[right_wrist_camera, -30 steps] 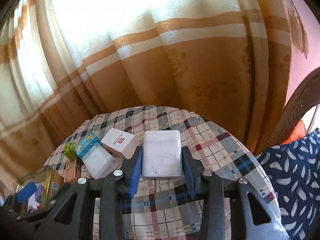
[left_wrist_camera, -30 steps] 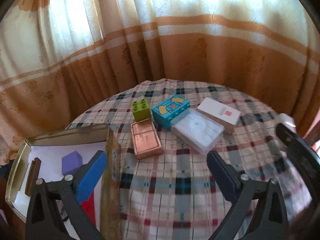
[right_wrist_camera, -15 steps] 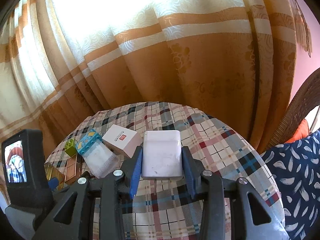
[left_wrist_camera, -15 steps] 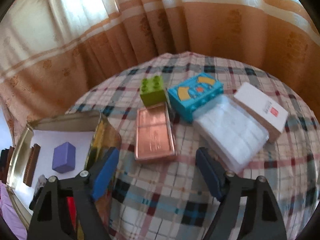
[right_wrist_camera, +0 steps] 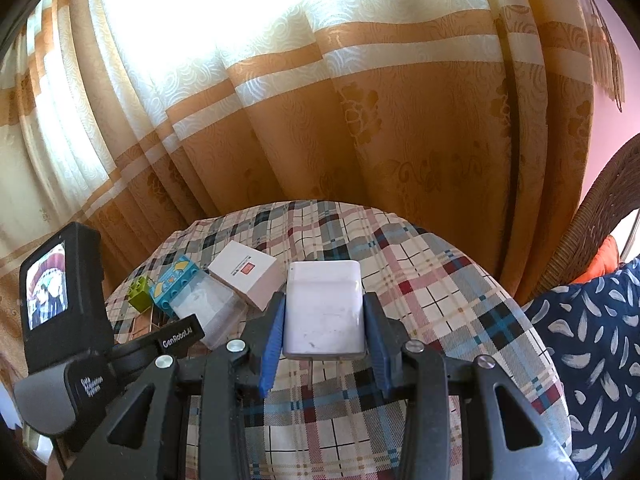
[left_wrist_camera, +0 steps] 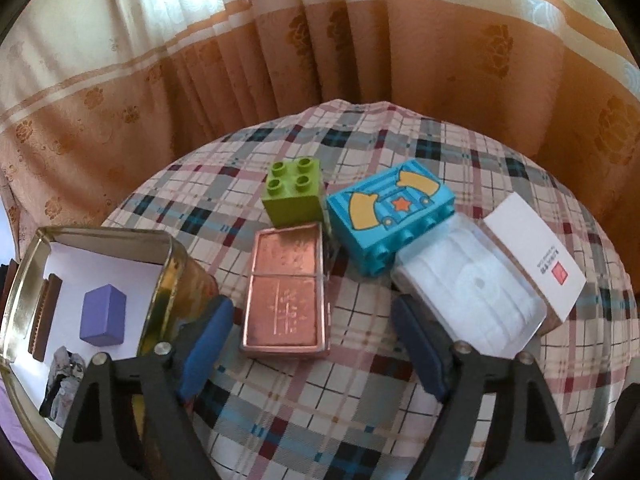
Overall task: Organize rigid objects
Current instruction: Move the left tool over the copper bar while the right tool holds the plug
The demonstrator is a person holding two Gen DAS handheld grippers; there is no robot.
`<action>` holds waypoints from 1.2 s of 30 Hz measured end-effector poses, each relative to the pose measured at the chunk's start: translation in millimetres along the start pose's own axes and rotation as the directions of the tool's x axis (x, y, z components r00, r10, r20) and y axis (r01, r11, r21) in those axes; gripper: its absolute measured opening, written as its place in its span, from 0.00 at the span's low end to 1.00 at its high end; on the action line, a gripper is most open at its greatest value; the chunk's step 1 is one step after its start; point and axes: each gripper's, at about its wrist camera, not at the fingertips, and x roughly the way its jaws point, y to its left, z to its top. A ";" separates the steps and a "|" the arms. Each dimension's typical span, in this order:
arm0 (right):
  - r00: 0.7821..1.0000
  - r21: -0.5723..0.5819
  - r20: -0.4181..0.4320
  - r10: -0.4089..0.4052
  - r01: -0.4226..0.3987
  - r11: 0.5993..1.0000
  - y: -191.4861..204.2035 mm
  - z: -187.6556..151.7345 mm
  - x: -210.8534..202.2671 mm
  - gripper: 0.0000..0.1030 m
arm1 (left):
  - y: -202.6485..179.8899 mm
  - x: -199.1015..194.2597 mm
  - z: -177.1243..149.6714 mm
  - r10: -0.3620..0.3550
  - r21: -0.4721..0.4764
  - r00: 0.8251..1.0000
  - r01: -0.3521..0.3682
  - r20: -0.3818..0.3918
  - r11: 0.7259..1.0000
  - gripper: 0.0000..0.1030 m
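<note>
My left gripper [left_wrist_camera: 310, 344] is open and empty, low over the plaid table, with the copper-coloured flat case [left_wrist_camera: 286, 292] just ahead between its fingers. Behind the case sit a green brick [left_wrist_camera: 292, 194], a blue printed brick [left_wrist_camera: 390, 220], a clear plastic box [left_wrist_camera: 468, 300] and a white carton [left_wrist_camera: 534, 256]. A gold tin [left_wrist_camera: 178, 280] at the left holds a purple block [left_wrist_camera: 102, 314]. My right gripper [right_wrist_camera: 324, 334] is shut on a white charger block [right_wrist_camera: 324, 312] above the table. The left gripper's body [right_wrist_camera: 64, 320] shows at the left of the right wrist view.
The round table [left_wrist_camera: 360, 400] has a plaid cloth and drops off at its edges. Orange and cream curtains [right_wrist_camera: 360, 120] hang close behind. A wicker chair [right_wrist_camera: 592, 220] with a blue cushion stands at the right. The tin also holds a dark bar [left_wrist_camera: 44, 316] and a small dark item.
My left gripper has moved forward and lower toward the copper case, and now shows in the right wrist view. The right gripper keeps hold of the white block, almost still.
</note>
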 end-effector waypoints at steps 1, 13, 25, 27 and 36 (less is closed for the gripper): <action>1.000 0.000 -0.001 0.000 0.000 1.000 0.0 0.1 -0.1 0.40 | -0.3 0.1 -0.1 0.000 0.004 1.000 0.000 0.003 1.000 0.80; 1.000 0.009 -0.001 0.000 0.000 1.000 -1.4 0.9 0.3 0.40 | -2.8 -7.7 -8.3 -0.082 -0.029 0.997 0.082 0.014 0.996 0.58; 1.000 0.018 -0.006 0.007 -0.007 1.000 -2.5 0.7 2.1 0.40 | 5.9 9.9 5.4 -0.110 -0.152 0.994 0.108 -0.003 0.982 0.67; 1.000 0.021 -0.005 0.008 -0.008 1.000 -2.8 0.7 2.3 0.40 | 1.4 7.9 4.1 -0.127 -0.121 0.992 0.128 0.021 0.984 0.56; 1.000 0.030 0.008 0.008 -0.008 1.000 -3.5 -0.5 -0.2 0.40 | 1.1 -6.4 -12.2 -0.167 -0.050 0.985 0.170 0.047 0.984 0.48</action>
